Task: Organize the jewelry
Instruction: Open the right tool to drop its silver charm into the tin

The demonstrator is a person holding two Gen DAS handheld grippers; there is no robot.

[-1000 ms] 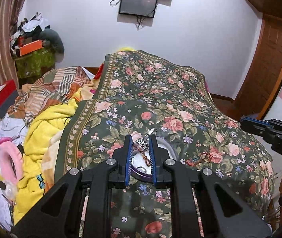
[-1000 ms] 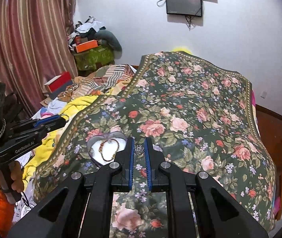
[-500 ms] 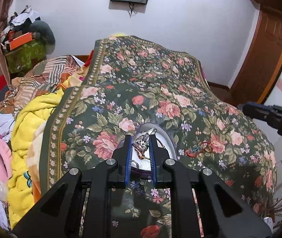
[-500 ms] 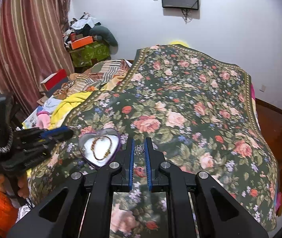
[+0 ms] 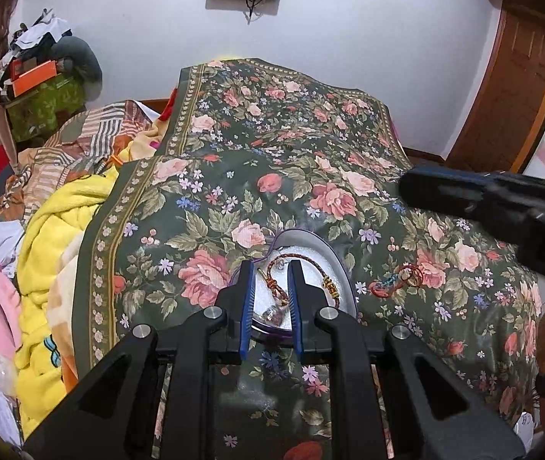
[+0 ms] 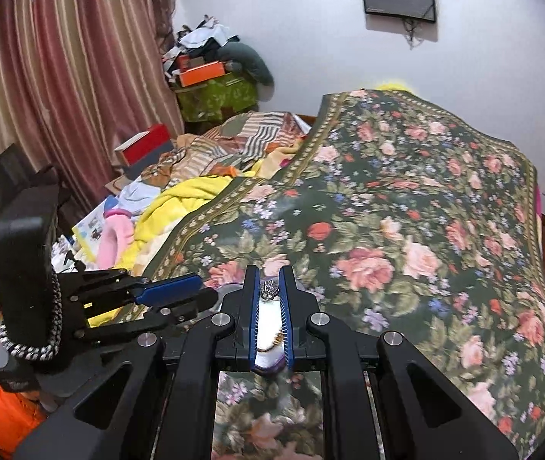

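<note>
Left hand-held gripper: fingers spread apart, nothing between the pads, positioned directly over the heart-shaped dish. Dish rests on the bed's floral bedspread; purple rim, white interior.

Dish contents, left wrist view: braided red cord bracelet w/ gold beads, plus a small silver piece at the near end, between the finger pads but not touching them as far as visible.

Right hand-held gripper: clenched on a small silver ring at the fingertips, held above the dish's white interior. Ring detail too small to read.

Second red cord piece w/ teal bit lies on the bedspread just right of the dish, apart from it.

Right wrist view: left unit enters from the left side, blue pad visible, next to the dish. Yellow blanket and mixed clothing lie left of the bedspread.
</note>
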